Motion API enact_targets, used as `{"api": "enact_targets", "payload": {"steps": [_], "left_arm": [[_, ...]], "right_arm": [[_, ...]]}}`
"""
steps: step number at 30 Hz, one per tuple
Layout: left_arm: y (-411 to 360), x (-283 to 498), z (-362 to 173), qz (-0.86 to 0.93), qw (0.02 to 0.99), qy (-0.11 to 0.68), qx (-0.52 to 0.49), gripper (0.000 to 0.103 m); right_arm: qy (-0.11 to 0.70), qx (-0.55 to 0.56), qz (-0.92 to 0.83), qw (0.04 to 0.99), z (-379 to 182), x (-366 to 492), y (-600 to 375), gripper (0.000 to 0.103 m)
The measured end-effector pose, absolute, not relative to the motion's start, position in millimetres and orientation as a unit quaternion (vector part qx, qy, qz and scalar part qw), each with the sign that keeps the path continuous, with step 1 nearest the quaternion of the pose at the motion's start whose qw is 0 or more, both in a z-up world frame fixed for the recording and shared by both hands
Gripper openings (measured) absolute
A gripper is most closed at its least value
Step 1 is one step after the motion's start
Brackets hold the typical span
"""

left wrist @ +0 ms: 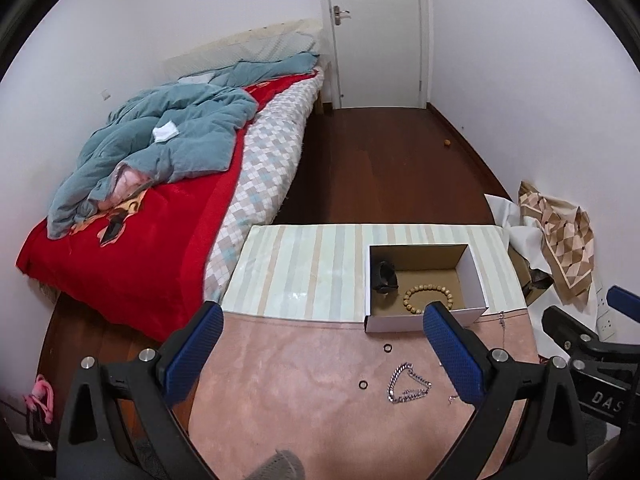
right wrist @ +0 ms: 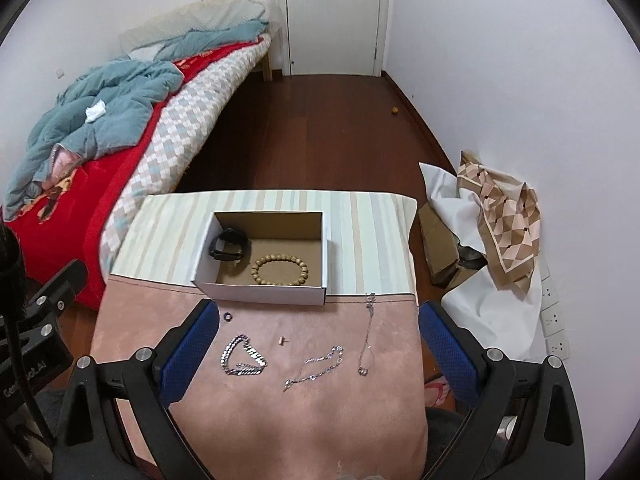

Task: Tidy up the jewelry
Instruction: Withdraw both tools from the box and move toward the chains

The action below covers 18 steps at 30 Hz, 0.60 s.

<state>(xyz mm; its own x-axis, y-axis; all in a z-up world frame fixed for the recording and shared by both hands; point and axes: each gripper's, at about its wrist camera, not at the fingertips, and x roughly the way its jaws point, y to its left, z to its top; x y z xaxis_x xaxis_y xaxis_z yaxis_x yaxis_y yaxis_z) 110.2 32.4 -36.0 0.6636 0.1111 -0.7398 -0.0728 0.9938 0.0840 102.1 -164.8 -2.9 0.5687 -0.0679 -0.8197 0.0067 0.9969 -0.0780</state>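
Box (right wrist: 264, 294) is our landmark: open cardboard, white outside, sitting on the striped cloth (right wrist: 360, 216) at the far half of the table. Inside it we see a wooden bead bracelet (right wrist: 279, 270) flat on the floor by the near wall, and a black watch-like band (right wrist: 229, 249) in the far-left corner, just beside the beads. Nearer than the box, on the pink mat (right wrist: 280, 420), we count the loose pieces. A small black ring (right wrist: 228, 316) lies just in front of the box's left corner. A chunky silver chain (right wrist: 243, 356) lies further toward us, left of center. A tiny tan piece (right wrist: 283, 340) lies in front of the box's middle. A thin silver bracelet (right wrist: 316, 366) lies nearer than that. A fine necklace (right wrist: 368, 332) runs from the box's right front corner toward us. In the left wrist view we spot a second black ring (left wrist: 363, 384) just left of the chain. Left gripper (left wrist: 324, 354) hangs over the mat in front of the box, jaws spread wide, nothing between them. Right gripper (right wrist: 318, 354) hangs over the mat too, jaws wide apart and holding nothing.
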Motion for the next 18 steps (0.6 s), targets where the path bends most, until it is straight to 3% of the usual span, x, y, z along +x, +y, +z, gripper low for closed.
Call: {"api": "enact_targets", "payload": {"steps": [7,17,18], "left_arm": [[46.1,98.0,-47.7,0.081,0.910,0.407,0.021,0.102],[57.7,117.9,-137.5,0.108,0.867,0.485,0.024,0.102],[57.9,120.4,-148.4,0.109,0.863,0.493,0.025,0.102]], "right_arm": [[0.461,0.017,-0.012,0.887,-3.8,82.3,-181.4,0.101],[0.538,0.069,-0.061,0.838,-105.7,95.5,-247.5,0.100],[0.543,0.075,-0.066,0.834,-116.6,96.3,-254.8,0.096]]}}
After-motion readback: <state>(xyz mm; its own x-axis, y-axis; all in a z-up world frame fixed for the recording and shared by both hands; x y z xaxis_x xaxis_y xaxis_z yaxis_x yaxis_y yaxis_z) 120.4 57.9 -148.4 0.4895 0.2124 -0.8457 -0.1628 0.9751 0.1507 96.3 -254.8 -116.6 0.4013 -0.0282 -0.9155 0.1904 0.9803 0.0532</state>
